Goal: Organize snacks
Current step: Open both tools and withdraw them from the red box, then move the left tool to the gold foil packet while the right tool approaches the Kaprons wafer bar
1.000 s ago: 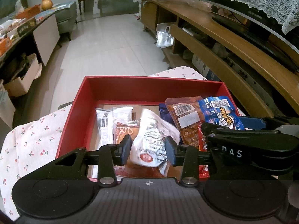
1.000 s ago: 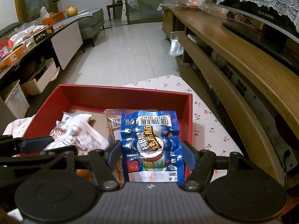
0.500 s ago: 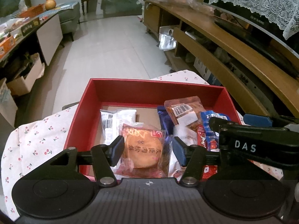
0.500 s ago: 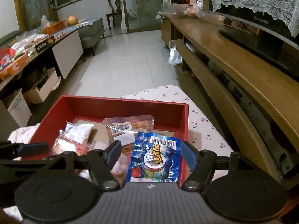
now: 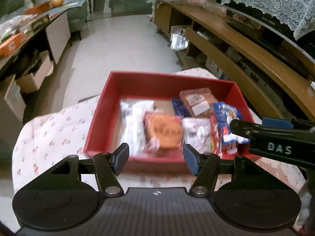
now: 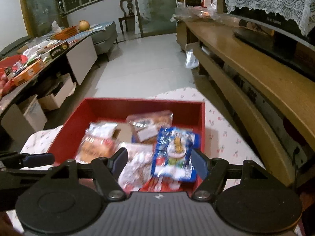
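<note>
Several snack packets [image 5: 163, 131], red box [image 5: 169, 79] (blurred)

Red box [image 5: 102, 106], white cloth with small red cherries [image 5: 49, 129], blue-and-white packet [image 6: 175, 147], orange round pastry packet [image 5: 163, 131]

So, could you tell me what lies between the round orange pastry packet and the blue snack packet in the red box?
In the left wrist view, a white printed packet lies between the orange pastry packet and the blue packet.
</note>
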Demonstrator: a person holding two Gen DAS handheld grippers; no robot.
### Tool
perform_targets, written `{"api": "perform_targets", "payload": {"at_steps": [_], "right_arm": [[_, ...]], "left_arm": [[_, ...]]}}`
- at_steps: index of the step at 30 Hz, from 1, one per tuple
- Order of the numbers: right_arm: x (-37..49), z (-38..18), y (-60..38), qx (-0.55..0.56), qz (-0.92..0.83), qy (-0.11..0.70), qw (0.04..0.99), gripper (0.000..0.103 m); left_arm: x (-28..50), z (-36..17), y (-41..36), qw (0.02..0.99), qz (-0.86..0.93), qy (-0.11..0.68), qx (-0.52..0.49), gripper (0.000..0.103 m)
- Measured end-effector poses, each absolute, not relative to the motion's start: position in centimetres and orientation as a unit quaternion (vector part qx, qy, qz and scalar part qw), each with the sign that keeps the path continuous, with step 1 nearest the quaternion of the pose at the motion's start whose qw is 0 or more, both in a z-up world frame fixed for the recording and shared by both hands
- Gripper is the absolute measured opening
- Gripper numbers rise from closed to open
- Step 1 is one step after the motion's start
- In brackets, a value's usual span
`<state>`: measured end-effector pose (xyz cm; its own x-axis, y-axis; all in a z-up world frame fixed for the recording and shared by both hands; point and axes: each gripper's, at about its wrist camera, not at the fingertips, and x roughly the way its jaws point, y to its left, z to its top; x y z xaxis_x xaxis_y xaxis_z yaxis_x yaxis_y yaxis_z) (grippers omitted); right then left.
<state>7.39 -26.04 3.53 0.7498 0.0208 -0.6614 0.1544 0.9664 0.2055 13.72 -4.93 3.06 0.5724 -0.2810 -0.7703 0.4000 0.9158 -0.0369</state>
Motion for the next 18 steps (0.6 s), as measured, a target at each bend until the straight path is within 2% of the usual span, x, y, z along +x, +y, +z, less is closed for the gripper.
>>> {"api": "perform_targets", "payload": {"at_steps": [11,18], "right_arm": [[3.8,-0.5,-19.5,0.128,0.009,0.455,0.881,0.084],[4.8,-2.2,-17.0,0.123,0.006,0.470,0.874,0.085]], "left_arm": [[11.0,1.7,-0.5,0.871,-0.167,0.459,0.055,0.070],[10.7,1.5,1.3,0.870,-0.156,0.466,0.043,0.072]]}}
